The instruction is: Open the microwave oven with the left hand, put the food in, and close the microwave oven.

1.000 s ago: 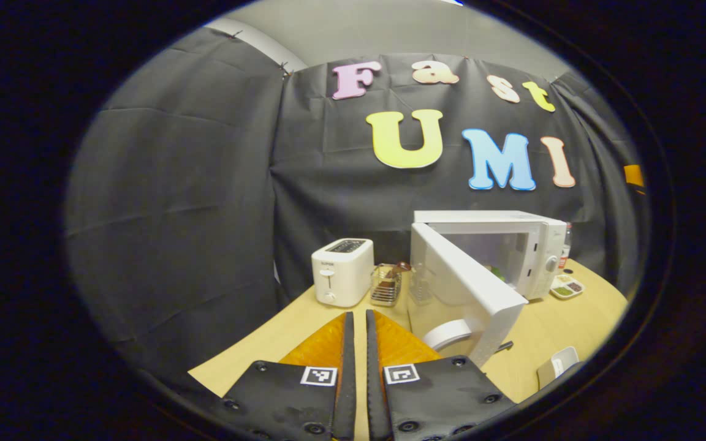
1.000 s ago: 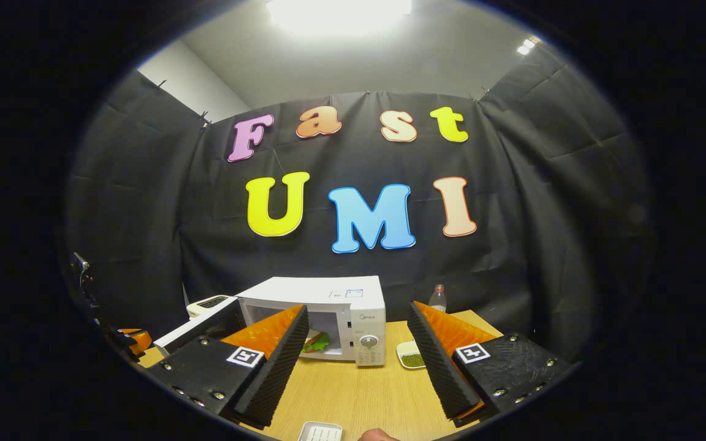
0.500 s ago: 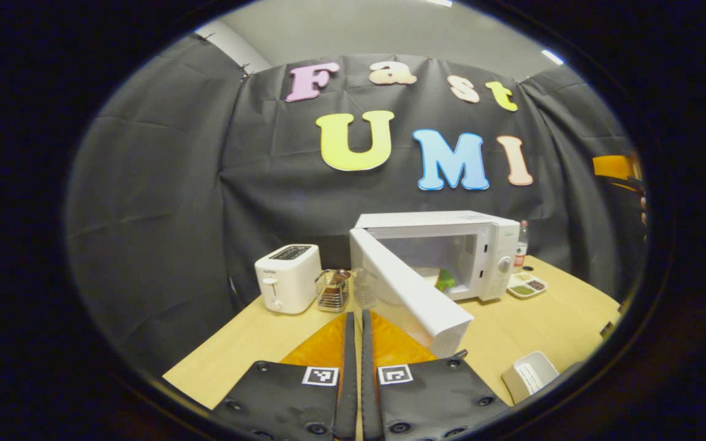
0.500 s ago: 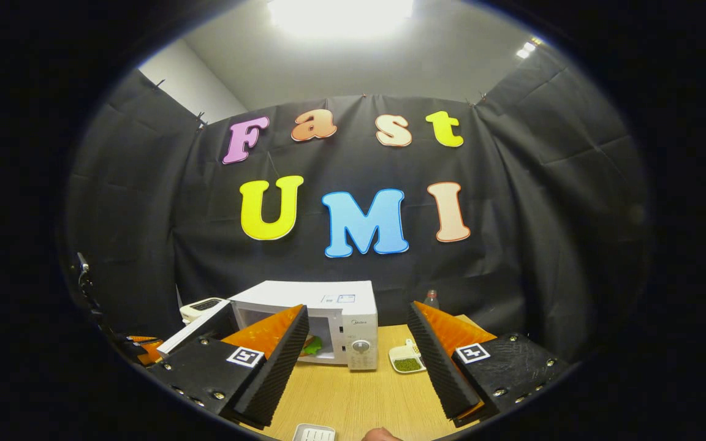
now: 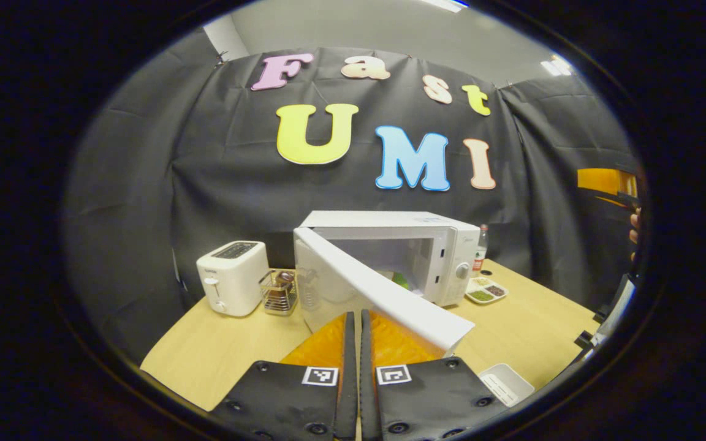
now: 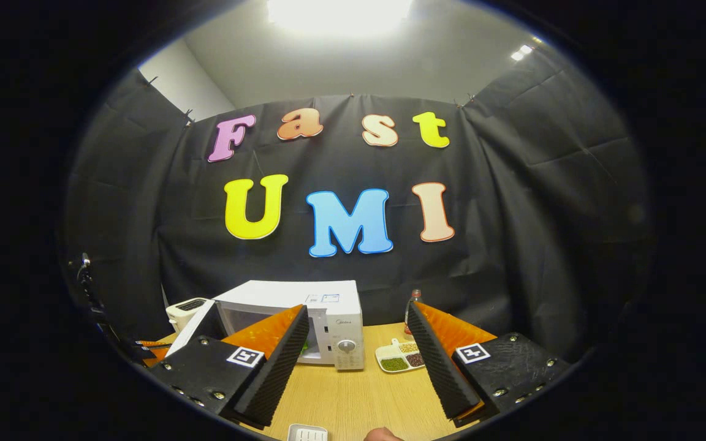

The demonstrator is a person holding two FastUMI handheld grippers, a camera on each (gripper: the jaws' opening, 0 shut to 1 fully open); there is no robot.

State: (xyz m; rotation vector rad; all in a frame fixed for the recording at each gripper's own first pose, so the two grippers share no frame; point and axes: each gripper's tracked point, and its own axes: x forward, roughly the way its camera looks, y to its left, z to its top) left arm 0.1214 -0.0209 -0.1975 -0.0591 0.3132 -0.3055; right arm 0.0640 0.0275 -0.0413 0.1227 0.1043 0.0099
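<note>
Wooden table (image 5: 218, 349) carries everything. The left gripper (image 5: 353, 343) is clenched on nothing, fingers pressed together just before the free edge of the microwave door (image 5: 383, 297), which stands half open. The right gripper (image 6: 356, 349) hangs released, fingers wide apart, well back from the microwave (image 6: 304, 306) near the table's far edge. The food (image 5: 399, 280) lies inside the cavity — a green scrap behind the door, mostly hidden. Since a second ago the door has swung further toward closing and the left gripper has followed it. A toaster (image 5: 232, 275) stands toward the far left corner, a sectioned dish (image 6: 399, 355) just right of the microwave — its contents too small to name.
</note>
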